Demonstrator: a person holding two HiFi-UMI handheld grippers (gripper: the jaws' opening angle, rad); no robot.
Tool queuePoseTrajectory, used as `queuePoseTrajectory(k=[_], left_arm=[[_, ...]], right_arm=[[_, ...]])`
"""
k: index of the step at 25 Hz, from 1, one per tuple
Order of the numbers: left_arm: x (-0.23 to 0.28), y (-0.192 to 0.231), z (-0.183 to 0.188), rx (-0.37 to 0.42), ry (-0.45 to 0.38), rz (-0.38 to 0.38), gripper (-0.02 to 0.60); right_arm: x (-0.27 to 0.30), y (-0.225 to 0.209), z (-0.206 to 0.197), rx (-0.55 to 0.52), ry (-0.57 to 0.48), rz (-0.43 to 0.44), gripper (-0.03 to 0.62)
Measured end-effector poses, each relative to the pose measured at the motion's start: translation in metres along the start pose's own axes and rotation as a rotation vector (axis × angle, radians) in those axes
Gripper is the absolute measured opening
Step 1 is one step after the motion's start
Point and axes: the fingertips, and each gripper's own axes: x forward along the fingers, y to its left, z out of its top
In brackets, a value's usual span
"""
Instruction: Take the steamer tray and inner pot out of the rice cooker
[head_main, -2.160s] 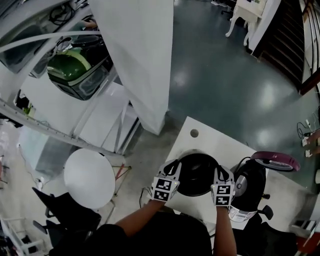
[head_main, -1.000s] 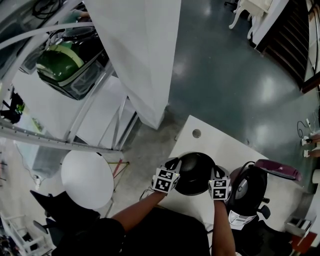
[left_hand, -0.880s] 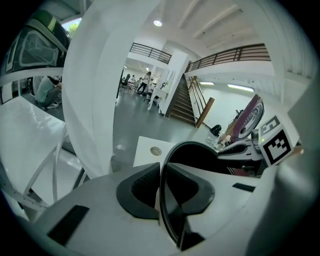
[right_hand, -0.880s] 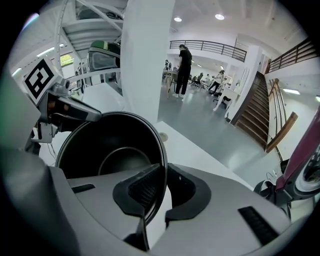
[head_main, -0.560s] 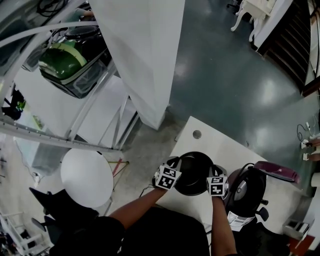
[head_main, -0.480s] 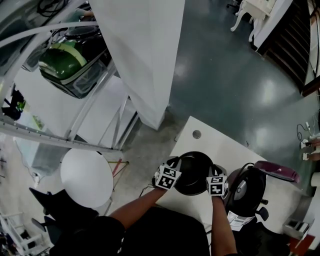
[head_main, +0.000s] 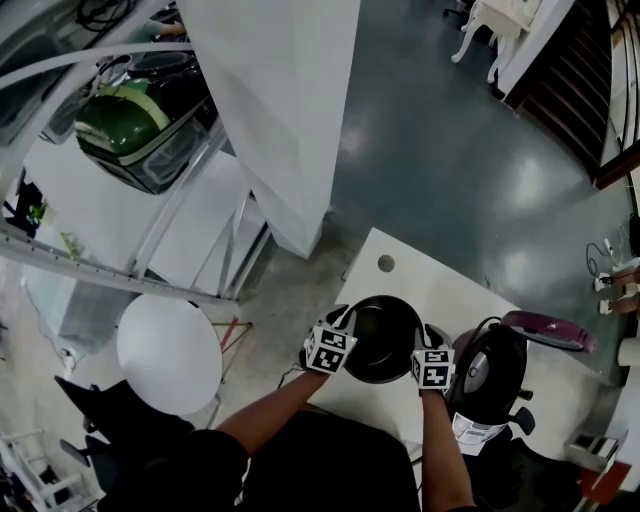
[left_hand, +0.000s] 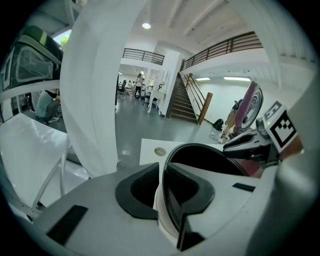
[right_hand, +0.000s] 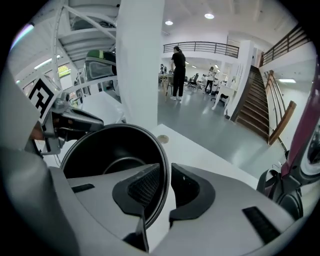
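The pot (head_main: 380, 340) is over the worktop (head_main: 440, 292), just left of the rice cooker (head_main: 487, 368); the left claw (head_main: 346, 322) grips its left rim; the right claw (head_main: 427, 338) grips its right rim.

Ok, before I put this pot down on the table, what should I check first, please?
1. Left tool clamped on the inner pot rim: ok.
2. Right tool clamped on the opposite rim: ok.
3. Pot out of the rice cooker and beside it: ok.
4. Bare table around the pot: ok.
5. Pot bottom already touching the table: cannot tell.
6. Steamer tray out: cannot tell, it is not in view.
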Motion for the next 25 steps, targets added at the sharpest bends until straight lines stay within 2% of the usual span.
queuePoseTrajectory(k=[4,8,14,19,25], left_arm=[[-0.017,-0.005,0.008,0.002,-0.052,0.013,0.043],[-0.042,-0.018,0.025,0.032,-0.133,-0.015,0.041],[-0.083,-0.054,0.028,0.061,-0.199,-0.109,0.011],[-0.117,-0.073,0.02,-0.012,-0.233,-0.106,0.005],[-0.155,-0.108,0.014,0.017,-0.277,-0.113,0.005]], right_arm=[[-0.02,0.004,0.005,0.131,-0.062,0.015,0.04],[-0.046,0.013,0.011,0.216,-0.124,0.038,0.04],[-0.105,0.023,0.005,0.256,-0.2,0.085,0.017],[-0.144,0.025,0.005,0.278,-0.292,0.135,0.008],[-0.189,0.032,0.016,0.243,-0.407,0.172,0.006]])
